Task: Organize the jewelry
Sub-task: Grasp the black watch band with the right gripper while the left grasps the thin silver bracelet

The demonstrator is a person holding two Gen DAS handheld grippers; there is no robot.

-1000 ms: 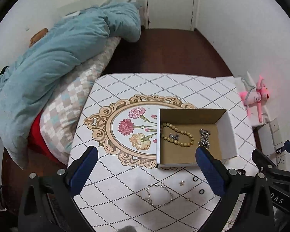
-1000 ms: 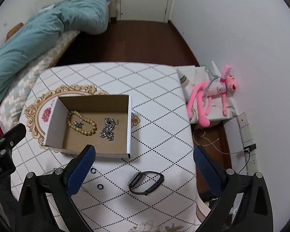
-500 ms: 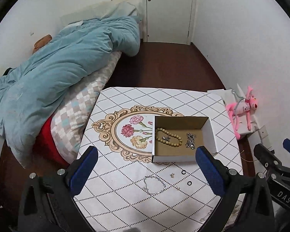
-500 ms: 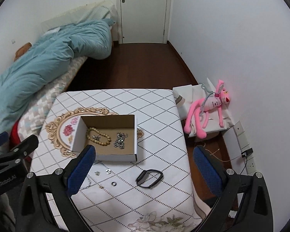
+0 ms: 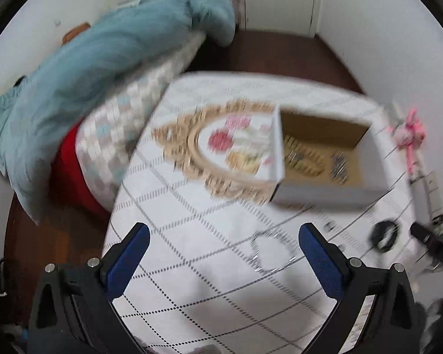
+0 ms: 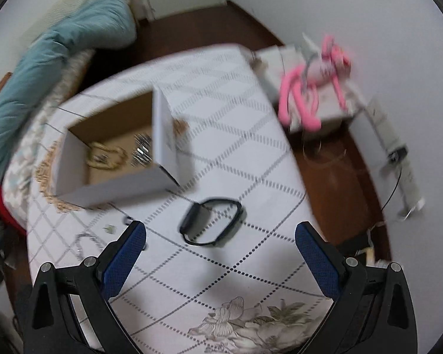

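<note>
Both tongs (image 5: 224, 253) (image 6: 220, 252): black frames, blue finger pads, silver screws.

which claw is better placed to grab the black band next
Right, probably. The black band lies just ahead of the open right claw, between its fingers. From the open left claw it sits far off to the right, beyond the silver chain.
</note>
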